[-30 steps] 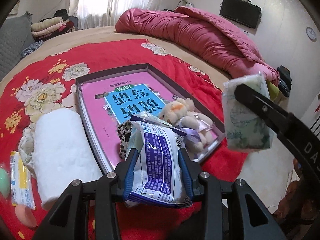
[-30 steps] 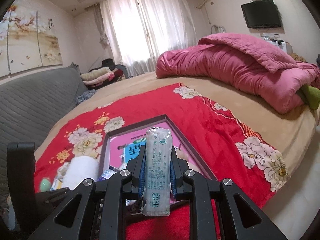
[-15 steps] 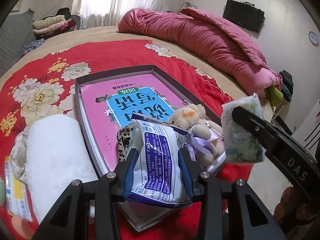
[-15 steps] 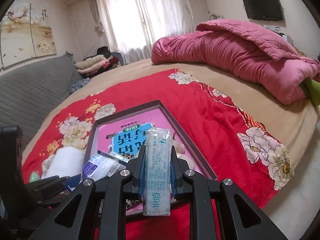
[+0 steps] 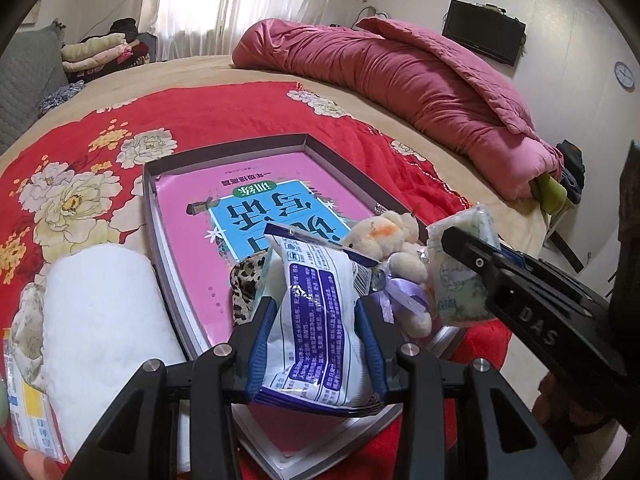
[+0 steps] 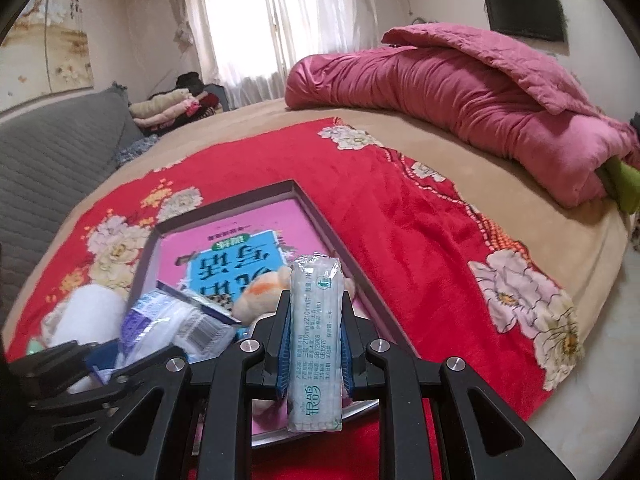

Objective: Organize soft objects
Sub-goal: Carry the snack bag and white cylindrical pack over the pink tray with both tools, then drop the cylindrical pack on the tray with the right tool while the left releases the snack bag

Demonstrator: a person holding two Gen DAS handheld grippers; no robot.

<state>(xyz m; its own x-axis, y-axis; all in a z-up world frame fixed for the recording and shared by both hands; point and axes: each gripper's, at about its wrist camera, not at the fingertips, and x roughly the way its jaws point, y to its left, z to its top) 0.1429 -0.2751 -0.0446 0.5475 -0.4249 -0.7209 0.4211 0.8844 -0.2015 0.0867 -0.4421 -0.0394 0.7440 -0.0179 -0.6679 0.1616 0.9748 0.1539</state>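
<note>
Both packs look due to go into the shallow grey-rimmed tray with the pink printed liner (image 5: 224, 152) lying on the red floral blanket (image 5: 224, 108) over the bed. To do this well, each pack should be lowered until it rests on the bare pink floor before the pads let go, clear of the small cream plush bear with the lilac ribbon (image 5: 394, 248) and the leopard-print fabric piece (image 5: 246, 280) already at the tray's near end; the far half is free.

The left hand-held gripper (image 5: 316, 320) pinches a white and purple plastic-wrapped soft pack (image 5: 320, 312) upright between its blue pads, tilted down over the tray's near end. The right hand-held gripper (image 6: 314, 342) pinches a narrow white tissue pack with green print (image 6: 316, 340) on its thin sides, also angled downward, beside the bear over the tray's right rim. A white rolled towel (image 5: 100, 328) lies outside, against the tray's left wall.
</note>
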